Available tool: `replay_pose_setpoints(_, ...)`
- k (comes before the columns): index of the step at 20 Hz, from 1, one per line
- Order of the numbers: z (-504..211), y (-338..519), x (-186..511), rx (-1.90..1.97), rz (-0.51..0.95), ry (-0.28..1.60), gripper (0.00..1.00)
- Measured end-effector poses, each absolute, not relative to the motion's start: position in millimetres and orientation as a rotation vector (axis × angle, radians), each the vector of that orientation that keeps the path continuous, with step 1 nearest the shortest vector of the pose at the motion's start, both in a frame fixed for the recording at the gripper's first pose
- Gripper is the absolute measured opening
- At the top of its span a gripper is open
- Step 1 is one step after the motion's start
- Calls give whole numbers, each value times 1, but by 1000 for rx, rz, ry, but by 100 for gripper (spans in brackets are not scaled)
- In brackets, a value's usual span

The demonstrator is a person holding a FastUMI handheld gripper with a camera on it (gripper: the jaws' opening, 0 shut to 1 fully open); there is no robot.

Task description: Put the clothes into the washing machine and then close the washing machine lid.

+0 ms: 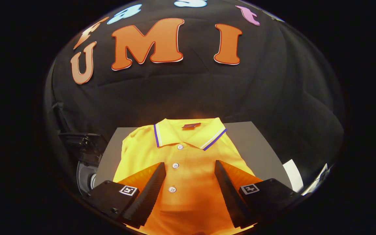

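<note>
The jaws of the gripper [190, 182] stand spread wide and grasp nothing. Their two ribbed fingers [148, 192] hang over the front of a yellow polo shirt [188, 153], one to each side of its button placket.

The shirt lies flat and face up on a grey table [250, 143], collar away from the jaws and hem toward them. It looks light, soft and limp, so it will likely sag and trail once lifted rather than keep its shape. A pinch on a single flat layer may slip; gathering a fold of cloth near the placket, just between the fingers, or at the thicker collar [189, 132] beyond them would probably give a surer hold. The three white buttons [175, 165] are hard spots best kept out of the pinch.

Beside the shirt's one sleeve, off the table's edge, sits a dark rounded thing with a raised flap [83, 143] that is probably the washing machine with its lid up, though too dim to be sure. Beside the other sleeve, bare grey table lies open, with white sheets [294, 174] past its corner. Beyond the collar the table ends near the black cloth wall [188, 94], so room to lift lies upward and toward the machine.
</note>
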State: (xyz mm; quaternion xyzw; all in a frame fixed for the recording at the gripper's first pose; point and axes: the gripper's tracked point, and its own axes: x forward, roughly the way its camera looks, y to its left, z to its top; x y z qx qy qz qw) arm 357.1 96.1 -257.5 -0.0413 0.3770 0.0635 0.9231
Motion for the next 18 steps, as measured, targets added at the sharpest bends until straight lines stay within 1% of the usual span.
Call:
replay_pose_setpoints(6, -266, 98, 354, -136, 161, 778, 99)
replay_pose_setpoints(13, -266, 97, 349, -149, 189, 771, 55)
replay_pose_setpoints(15, -267, 97, 349, -139, 184, 768, 41)
replay_pose_setpoints(16, -265, 97, 350, -116, 169, 763, 41)
replay_pose_setpoints(17, -267, 97, 352, -111, 166, 763, 30)
replay_pose_setpoints(18, -267, 97, 352, -114, 170, 760, 25)
